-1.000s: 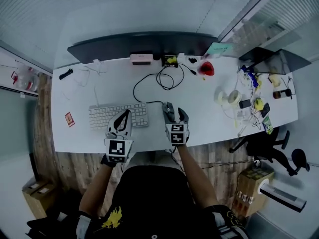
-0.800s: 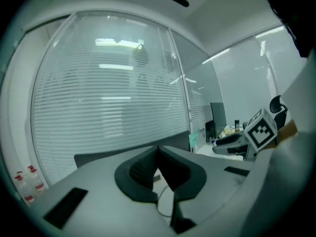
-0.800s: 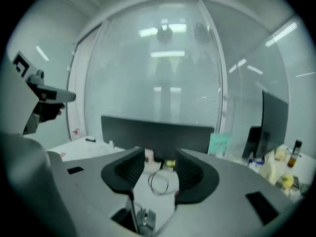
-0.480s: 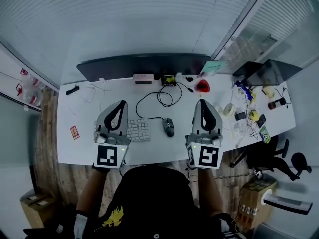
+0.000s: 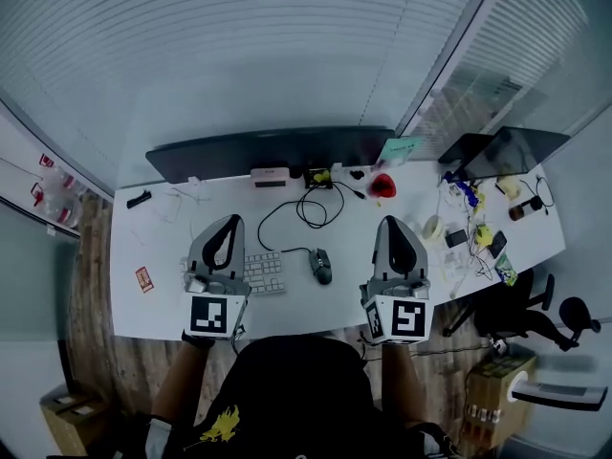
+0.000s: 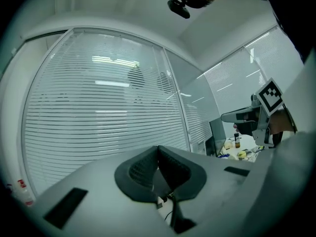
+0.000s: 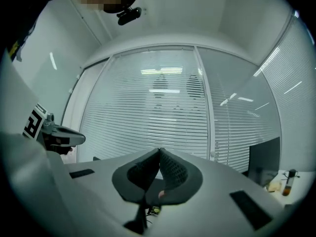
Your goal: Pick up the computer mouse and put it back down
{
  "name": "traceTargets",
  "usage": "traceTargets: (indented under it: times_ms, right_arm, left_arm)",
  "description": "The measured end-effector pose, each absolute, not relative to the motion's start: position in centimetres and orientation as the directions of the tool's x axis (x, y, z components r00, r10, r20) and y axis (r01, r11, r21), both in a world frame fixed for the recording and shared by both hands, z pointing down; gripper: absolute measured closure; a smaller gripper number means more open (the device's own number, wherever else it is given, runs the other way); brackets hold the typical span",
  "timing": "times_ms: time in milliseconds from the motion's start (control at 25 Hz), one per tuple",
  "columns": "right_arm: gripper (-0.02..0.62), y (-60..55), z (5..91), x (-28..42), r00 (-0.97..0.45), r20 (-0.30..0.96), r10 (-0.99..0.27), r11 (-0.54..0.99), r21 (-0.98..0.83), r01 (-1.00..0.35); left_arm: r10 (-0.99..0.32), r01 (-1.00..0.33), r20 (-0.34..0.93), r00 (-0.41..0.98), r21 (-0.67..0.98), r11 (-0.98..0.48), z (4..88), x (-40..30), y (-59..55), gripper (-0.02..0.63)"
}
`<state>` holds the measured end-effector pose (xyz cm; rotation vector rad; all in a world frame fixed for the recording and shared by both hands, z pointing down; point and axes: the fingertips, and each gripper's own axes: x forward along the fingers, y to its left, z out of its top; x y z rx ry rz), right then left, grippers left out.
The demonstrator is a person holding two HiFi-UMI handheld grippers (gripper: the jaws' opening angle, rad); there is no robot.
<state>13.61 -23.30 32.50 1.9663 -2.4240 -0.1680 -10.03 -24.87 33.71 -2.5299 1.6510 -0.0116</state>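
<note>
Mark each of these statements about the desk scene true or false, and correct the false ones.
1. In the head view the mouse lies on the desk, showing between the left tool and the right tool. True.
2. The right tool grips the mouse. False: its jaws are together with nothing between them, and the mouse lies free on the desk.
3. The left tool's jaws are together and hold nothing. True.
4. In the head view the keyboard lies to the right of the mouse. False: it lies to the mouse's left, partly covered by the left tool.
</note>
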Motion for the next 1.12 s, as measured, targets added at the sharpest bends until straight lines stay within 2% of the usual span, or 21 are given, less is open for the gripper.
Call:
traceTargets:
  times_ms: [880,1120]
  right_arm:
    - [0.581,-22.8,32.3,12.4,-0.254,-0.051,-0.966,0.251,0.066,-0.966]
    - [0.581,-22.2,31.5,12.2,-0.299,-0.047,-0.953,0.293,0.111,-0.950]
  left_arm:
    - [-0.910,-0.907,-0.028,0.414,-0.090,-0.411,34.6,-10.0,-24.3,0.594]
    - [-0.922,-0.924,-0.061,0.382,-0.063,-0.378,34.5,-9.9,-22.8,0.592]
